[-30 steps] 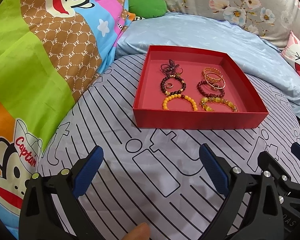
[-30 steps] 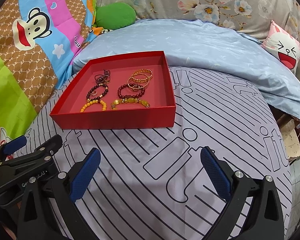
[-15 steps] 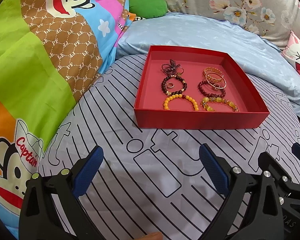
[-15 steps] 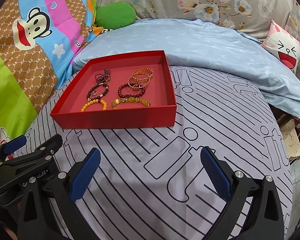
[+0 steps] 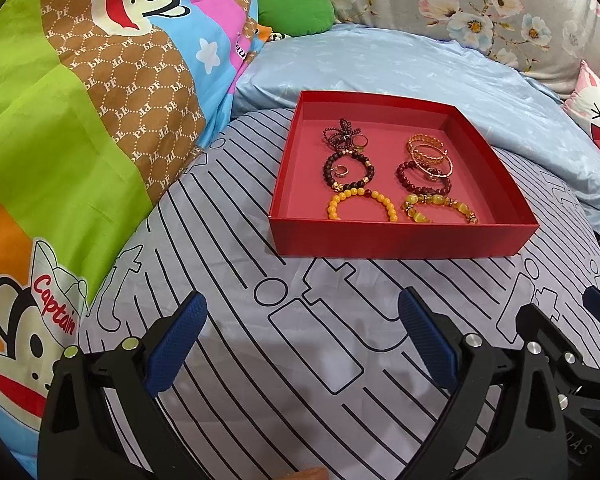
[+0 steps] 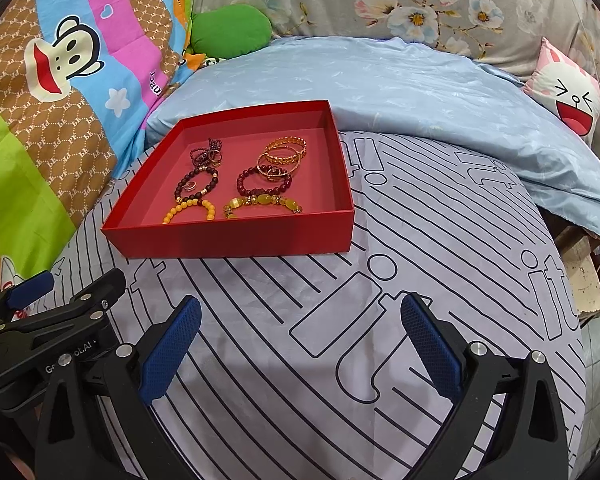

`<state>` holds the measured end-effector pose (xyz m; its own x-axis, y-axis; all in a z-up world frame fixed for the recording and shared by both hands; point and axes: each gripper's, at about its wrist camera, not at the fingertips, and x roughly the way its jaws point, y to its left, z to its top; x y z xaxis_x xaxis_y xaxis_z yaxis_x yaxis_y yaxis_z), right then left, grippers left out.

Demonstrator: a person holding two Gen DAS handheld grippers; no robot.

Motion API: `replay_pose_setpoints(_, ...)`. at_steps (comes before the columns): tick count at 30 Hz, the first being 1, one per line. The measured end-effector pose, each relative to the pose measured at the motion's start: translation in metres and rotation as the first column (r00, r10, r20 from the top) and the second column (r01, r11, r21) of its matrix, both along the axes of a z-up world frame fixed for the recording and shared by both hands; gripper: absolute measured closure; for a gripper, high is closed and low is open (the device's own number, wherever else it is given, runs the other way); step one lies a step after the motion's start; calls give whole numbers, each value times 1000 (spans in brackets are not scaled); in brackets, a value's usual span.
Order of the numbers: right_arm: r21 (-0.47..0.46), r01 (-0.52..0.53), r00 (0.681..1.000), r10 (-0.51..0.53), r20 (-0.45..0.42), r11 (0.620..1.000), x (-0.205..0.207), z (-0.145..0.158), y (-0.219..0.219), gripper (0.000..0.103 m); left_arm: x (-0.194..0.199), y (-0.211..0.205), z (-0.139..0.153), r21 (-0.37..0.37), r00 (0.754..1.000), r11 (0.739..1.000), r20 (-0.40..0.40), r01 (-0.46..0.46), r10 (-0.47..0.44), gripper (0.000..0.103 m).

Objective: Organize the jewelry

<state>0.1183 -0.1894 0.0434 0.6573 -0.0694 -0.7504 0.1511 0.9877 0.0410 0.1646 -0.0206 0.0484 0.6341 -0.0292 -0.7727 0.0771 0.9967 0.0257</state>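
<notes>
Both grippers' jaws spread, empty; red tray of bracelets well ahead.

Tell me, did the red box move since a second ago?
No. The red box sits at the same spot on the striped sheet, its far edge by the blue pillow as before.

A red box sits on a striped bed sheet, holding beaded bracelets and gold bangles. The left claw hovers near the box, its blue-padded fingers wide apart and empty. A cartoon monkey quilt lies at left.
</notes>
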Motion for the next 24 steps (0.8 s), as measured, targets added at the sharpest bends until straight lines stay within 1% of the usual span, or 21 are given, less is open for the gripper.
replay_pose_setpoints(13, 1, 0, 1000, 0, -1, 1000, 0, 0, -1, 6, -1, 0, 1, 4, 1000, 1000, 4, -1, 1, 11)
replay_pose_setpoints(24, 1, -1, 1000, 1, -2, 1000, 0, 0, 1, 6, -2, 0, 1, 7, 1000, 1000, 9, -7, 7, 13)
